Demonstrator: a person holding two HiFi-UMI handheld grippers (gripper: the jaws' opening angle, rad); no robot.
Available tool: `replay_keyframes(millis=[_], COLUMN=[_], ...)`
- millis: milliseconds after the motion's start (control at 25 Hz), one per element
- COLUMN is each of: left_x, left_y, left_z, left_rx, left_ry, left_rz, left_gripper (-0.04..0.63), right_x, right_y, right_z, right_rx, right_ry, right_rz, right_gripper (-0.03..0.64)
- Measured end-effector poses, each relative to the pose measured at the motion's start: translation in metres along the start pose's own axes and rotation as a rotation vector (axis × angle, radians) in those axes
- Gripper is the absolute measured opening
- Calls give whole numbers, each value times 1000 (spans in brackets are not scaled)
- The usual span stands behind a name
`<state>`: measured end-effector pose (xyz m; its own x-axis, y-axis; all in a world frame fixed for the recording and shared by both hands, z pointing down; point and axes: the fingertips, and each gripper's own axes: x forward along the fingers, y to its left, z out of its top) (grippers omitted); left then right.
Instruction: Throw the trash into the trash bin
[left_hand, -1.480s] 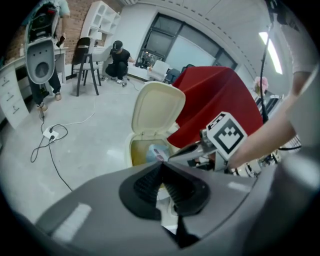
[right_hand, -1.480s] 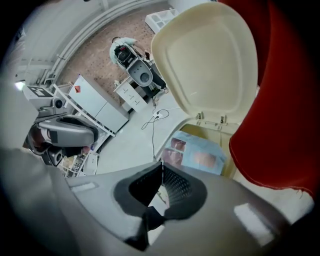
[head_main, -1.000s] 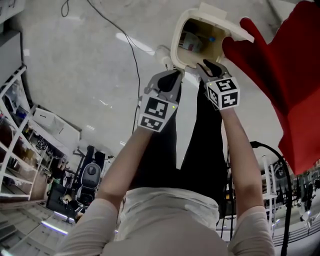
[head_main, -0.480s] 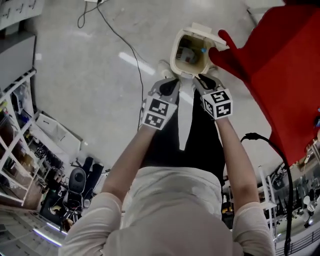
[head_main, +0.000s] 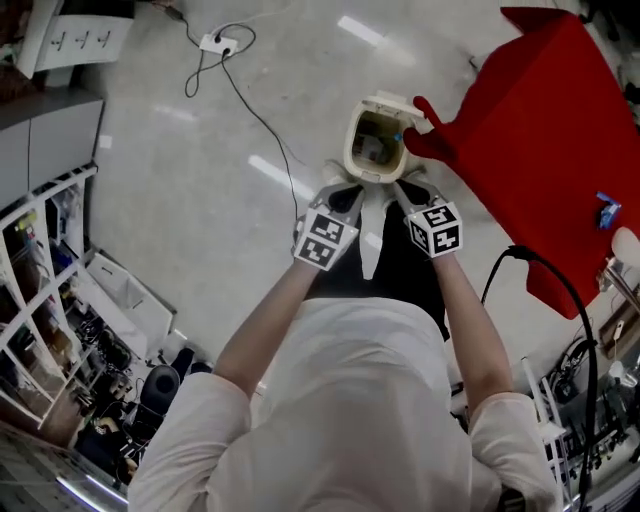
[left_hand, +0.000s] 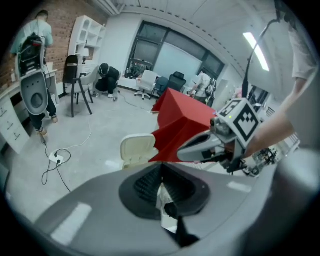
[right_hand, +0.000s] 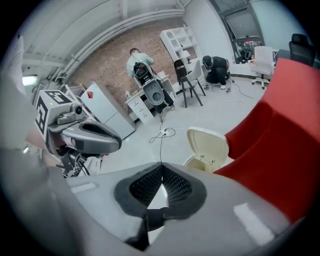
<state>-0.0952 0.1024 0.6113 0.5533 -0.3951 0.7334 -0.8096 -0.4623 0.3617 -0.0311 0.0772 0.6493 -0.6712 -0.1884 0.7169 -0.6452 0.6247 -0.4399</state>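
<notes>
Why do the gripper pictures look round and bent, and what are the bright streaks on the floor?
Both gripper views: wide-angle lenses curve the room and blacken the corners. Head view: probably ceiling lights mirrored as white streaks on the glossy grey floor; the white shelves at left bow.

**Trash bin** (head_main: 350, 150): a cream bin with a rounded mouth. It stands upright on the floor (head_main: 200, 170), just beside the hanging corner of the red cloth (head_main: 540, 150). Its lid (head_main: 395, 102) is swung fully open and stands up at the far rim, so you look straight down into it.

**Trash** (head_main: 372, 148): pale scraps and one small blue piece lie inside the bin, below the rim. You cannot tell what they are.
</notes>
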Motion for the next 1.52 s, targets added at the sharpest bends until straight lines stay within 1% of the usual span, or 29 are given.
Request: replay_keyframes(millis=[200,320,480,600,880,960,1160,1400,1520], left_x=[-33,-49,-62,-69,-70,-71,-68,-41,-29], left_y=[-24,-37,-45,-53,-63,-69,-93,-127,-142], left_z=[25,36,45,52,46,50,67,99,112], left_rx=[18,33,70,90,134,148,177,234,250], left_ry=[-13,-29,-56,-43,4,14,26,0,-2], left_rz=[-41,-81,-95,-121,-128,-140,-175,-205,-212], left_gripper=[5,5,5,5,5,5,5,5,5], right_x=[-41,-61,-78,-87,-99,-103,-119,-155,-176], right_y=[32,45,60,67,80,80,70,30,7], right_z=[28,41,50,54,51,51,53,51,49], right_rx=[-47,-70,-85,-90,-99,-100,-100,-92,-74], right_ry=[-39,-60,-75,-84,-87,-87,-102,-138,-158], right_rz=[42,42,40,34,38,36,14,-50,-87], right_gripper=[2,2,3,2,3,3,3,3,3])
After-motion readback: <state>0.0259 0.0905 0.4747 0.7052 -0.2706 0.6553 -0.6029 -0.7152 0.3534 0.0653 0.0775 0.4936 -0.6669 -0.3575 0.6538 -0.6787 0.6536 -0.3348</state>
